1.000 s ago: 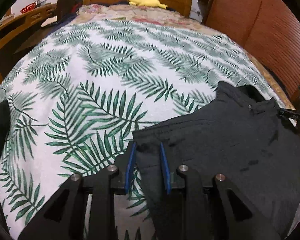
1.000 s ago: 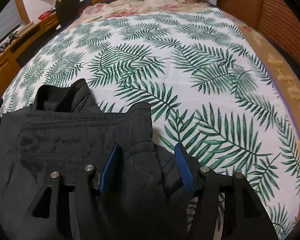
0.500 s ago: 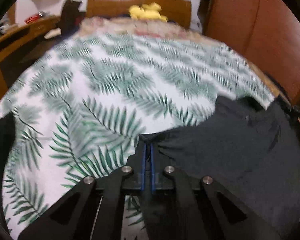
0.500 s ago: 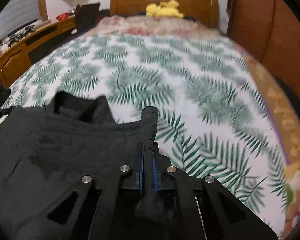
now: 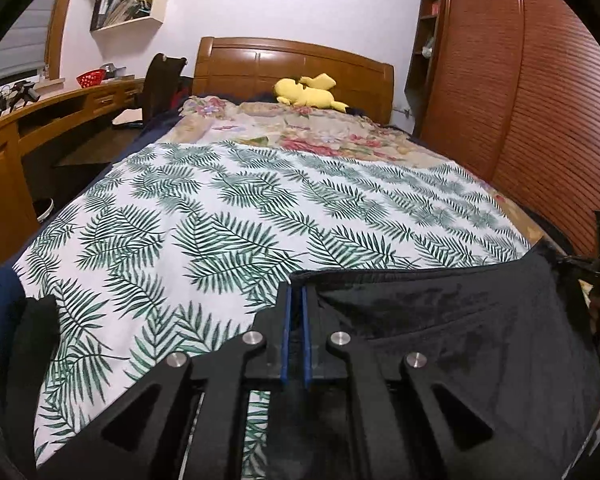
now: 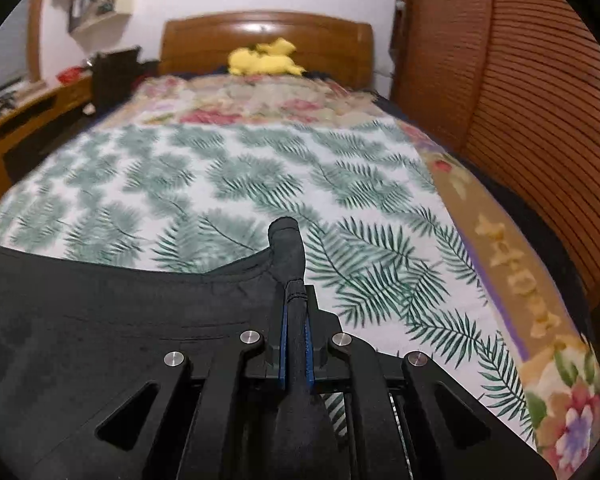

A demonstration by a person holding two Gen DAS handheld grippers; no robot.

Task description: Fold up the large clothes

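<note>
A large black garment (image 5: 452, 344) hangs stretched above the near end of a bed with a white and green palm-leaf cover (image 5: 236, 216). My left gripper (image 5: 295, 300) is shut on the garment's left top corner. My right gripper (image 6: 296, 304) is shut on the garment's (image 6: 112, 320) right top corner, and a bunched roll of cloth sticks up past the blue pads. The garment's top edge runs taut between the two grippers. Its lower part is hidden below both views.
A yellow plush toy (image 5: 306, 92) lies by the wooden headboard (image 5: 292, 64). A floral blanket (image 5: 292, 128) covers the far bed. A wooden desk (image 5: 28, 128) and a dark chair (image 5: 160, 80) stand on the left. A slatted wooden wardrobe (image 5: 532, 92) lines the right side.
Both grippers were open around the garment's top edge, then shut on it. Both have since lifted the garment off the bed, and its top edge has pulled taut.
</note>
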